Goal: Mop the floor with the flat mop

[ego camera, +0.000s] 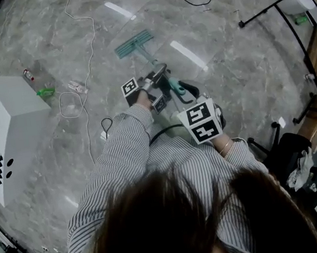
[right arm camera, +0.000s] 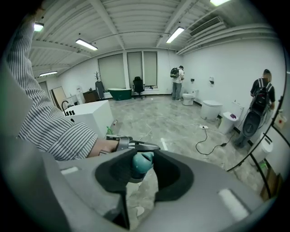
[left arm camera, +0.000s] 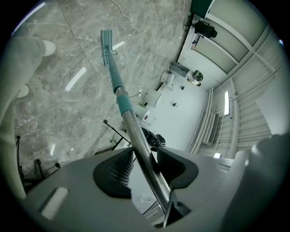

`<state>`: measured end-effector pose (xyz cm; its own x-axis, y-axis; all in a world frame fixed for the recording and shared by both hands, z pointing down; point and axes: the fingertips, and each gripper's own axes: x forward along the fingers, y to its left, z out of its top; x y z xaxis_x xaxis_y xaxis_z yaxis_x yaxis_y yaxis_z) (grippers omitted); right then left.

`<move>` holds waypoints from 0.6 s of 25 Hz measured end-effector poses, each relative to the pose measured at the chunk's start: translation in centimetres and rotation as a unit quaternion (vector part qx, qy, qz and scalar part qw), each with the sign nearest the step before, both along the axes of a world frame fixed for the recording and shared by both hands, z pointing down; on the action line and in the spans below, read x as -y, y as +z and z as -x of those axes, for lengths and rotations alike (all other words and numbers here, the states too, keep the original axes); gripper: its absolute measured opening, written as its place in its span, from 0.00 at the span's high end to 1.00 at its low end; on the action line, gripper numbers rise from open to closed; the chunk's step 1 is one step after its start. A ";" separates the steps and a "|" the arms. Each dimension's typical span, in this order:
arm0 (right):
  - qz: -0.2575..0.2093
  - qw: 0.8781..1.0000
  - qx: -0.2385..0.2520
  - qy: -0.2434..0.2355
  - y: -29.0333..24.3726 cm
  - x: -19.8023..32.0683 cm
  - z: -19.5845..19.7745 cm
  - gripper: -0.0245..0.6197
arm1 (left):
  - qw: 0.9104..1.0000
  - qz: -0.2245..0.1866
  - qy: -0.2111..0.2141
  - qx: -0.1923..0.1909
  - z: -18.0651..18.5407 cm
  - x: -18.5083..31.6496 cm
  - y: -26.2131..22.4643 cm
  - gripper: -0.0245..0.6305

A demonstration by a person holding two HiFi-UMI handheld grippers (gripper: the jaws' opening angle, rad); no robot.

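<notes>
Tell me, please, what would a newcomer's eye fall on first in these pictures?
The teal flat mop stands out, its head lying flat on the grey marble floor ahead of the person. Both grippers clamp it: the left gripper on the shiny metal pole, the right gripper on the teal top end. A white block sits on the floor at the left of the head view, with a loose white cable trailing near it.

Open lab hall: marble floor (right arm camera: 149,113), toilets (right arm camera: 210,108), bathtub (right arm camera: 120,94), loose cables (right arm camera: 213,144).
</notes>
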<state>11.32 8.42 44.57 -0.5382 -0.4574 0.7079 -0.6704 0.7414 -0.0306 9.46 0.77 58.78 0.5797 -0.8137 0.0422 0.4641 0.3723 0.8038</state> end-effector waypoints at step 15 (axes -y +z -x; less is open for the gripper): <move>0.010 0.999 0.005 0.034 1.8 17.3 14.2 0.78 | 0.999 0.007 0.043 0.005 13.7 17.5 1.4 0.70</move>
